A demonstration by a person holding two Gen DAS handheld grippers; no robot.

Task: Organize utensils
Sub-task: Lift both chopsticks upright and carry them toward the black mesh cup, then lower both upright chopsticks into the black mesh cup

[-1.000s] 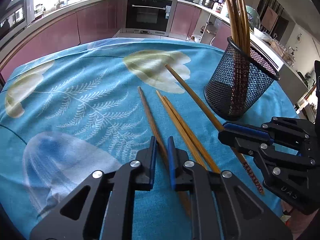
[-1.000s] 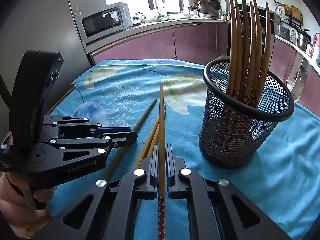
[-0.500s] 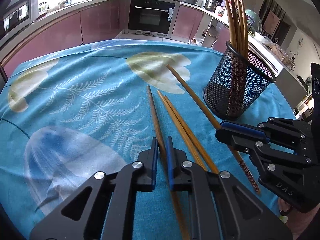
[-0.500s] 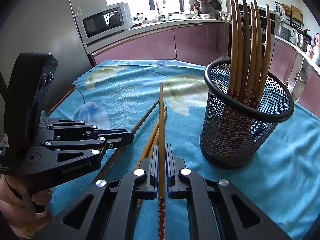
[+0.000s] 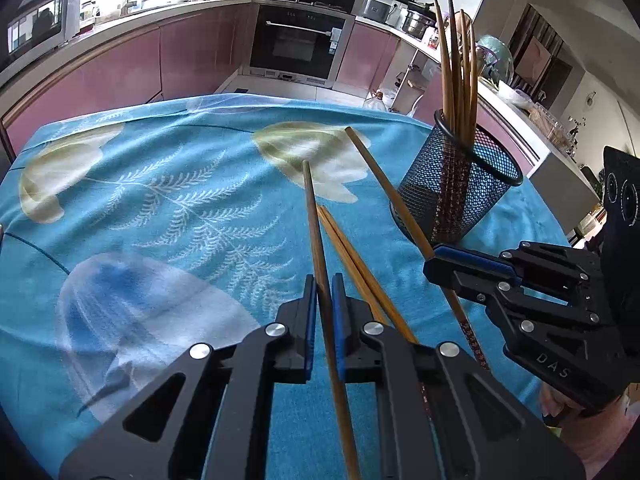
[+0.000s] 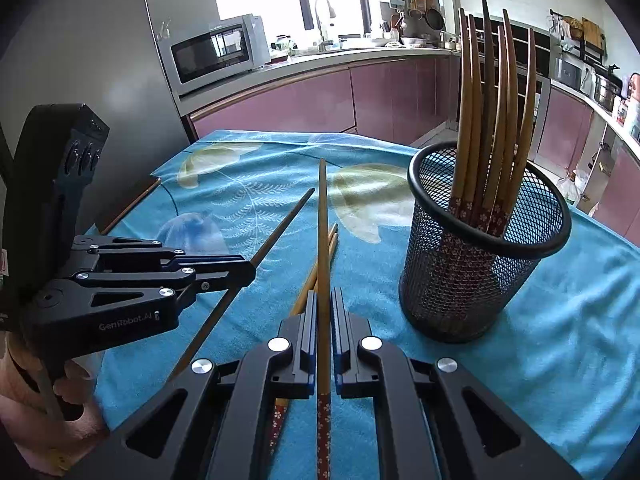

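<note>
My left gripper (image 5: pixel 323 292) is shut on a dark brown chopstick (image 5: pixel 314 216), which points forward with its tip raised off the blue cloth. My right gripper (image 6: pixel 324 308) is shut on a lighter chopstick (image 6: pixel 323 220) with a red flowered end, also pointing forward above the cloth. Each gripper shows in the other's view: the right gripper (image 5: pixel 468 264) at the right, the left gripper (image 6: pixel 240 270) at the left. Two more chopsticks (image 5: pixel 352 264) lie side by side on the cloth between them. A black mesh holder (image 6: pixel 480 280) with several chopsticks upright in it stands to the right.
The table wears a blue cloth with leaf prints (image 5: pixel 180 208). Its left half lies open. Kitchen cabinets, an oven (image 5: pixel 298 44) and a microwave (image 6: pixel 216 52) stand beyond the table. A hand (image 6: pixel 44 420) grips the left tool's handle.
The left jaws have shut on the dark chopstick and lifted it, so its tip now points forward off the cloth. The right gripper and its chopstick have stayed put.
</note>
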